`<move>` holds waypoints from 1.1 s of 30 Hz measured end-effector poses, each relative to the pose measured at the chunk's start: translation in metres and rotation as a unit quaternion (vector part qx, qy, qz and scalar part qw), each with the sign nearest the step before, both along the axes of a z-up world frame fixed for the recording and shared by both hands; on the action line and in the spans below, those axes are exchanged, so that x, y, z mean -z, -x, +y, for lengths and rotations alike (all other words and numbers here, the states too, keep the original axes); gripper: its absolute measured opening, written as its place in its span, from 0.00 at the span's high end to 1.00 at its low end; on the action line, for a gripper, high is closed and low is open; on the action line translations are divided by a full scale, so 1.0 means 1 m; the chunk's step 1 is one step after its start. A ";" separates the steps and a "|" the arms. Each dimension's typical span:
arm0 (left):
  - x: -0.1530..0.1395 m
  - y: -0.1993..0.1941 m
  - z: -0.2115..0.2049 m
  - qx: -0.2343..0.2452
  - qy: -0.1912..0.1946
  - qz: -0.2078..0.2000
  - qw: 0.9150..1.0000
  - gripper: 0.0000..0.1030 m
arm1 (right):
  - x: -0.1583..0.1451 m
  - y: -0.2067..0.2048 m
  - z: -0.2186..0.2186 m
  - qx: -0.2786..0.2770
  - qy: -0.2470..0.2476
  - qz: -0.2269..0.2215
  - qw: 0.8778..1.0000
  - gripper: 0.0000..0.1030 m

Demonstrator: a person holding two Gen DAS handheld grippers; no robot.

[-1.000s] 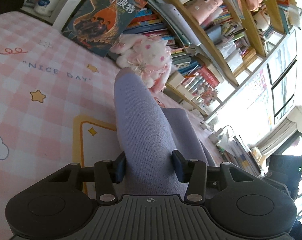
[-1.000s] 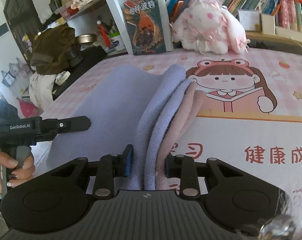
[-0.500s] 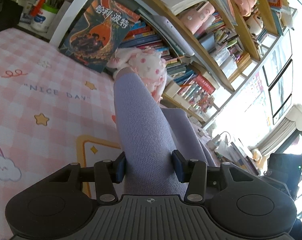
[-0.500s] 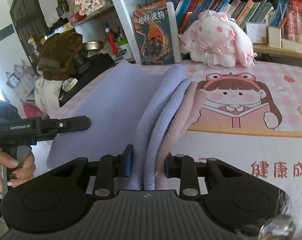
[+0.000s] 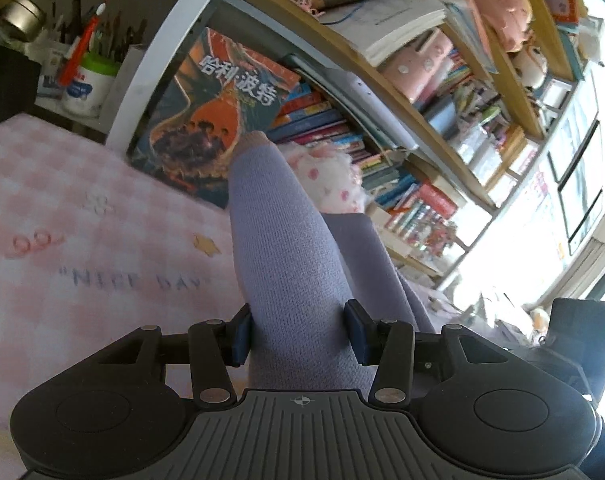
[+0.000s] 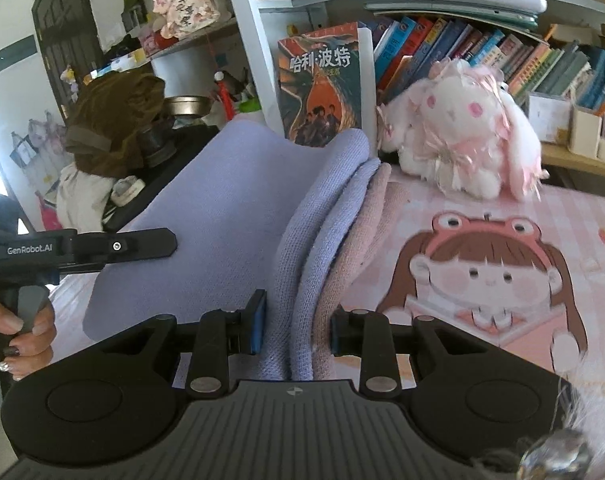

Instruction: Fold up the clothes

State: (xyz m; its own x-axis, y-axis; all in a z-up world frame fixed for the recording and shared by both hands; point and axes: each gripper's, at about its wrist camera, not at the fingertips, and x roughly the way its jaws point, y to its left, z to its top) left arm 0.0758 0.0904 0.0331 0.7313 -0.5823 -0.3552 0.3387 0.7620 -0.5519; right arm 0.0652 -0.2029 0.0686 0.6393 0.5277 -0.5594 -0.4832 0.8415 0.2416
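Lilac knit (image 6: pixel 238 200) before plush (bunny) (image 6: pixel 462 140)

Garment (image 6: pixel 230 204): spans between both grippers, above the mat (image 6: pixel 582 240)
Left gripper (image 5: pixel 298 334): to the garment's left edge
Right gripper (image 6: pixel 296 330): at its bunched right edge
Plush rabbit (image 6: pixel 462 132): behind the mat, right of the standing book (image 6: pixel 322 88)
Bookshelf (image 5: pixel 442 120): behind both
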 end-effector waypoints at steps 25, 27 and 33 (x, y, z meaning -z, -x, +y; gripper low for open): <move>0.058 -0.127 0.010 -0.058 0.024 0.048 0.997 0.51 | 0.060 -0.148 0.011 0.051 -0.049 0.033 0.997 0.68; 0.052 -0.121 0.008 -0.067 0.001 0.031 0.997 0.49 | 0.060 -0.144 0.011 0.059 -0.048 0.025 0.997 0.57; 0.022 -0.082 0.003 -0.113 -0.083 -0.059 0.988 0.30 | 0.048 -0.111 0.012 0.072 0.004 -0.050 0.996 0.34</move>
State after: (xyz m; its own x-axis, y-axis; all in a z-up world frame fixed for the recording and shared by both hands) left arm 0.1575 0.0929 0.0107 0.8778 -0.3406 -0.3369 0.2041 0.9021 -0.3803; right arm 0.1767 -0.1912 0.0210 0.7606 0.4217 -0.4935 -0.3779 0.9058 0.1916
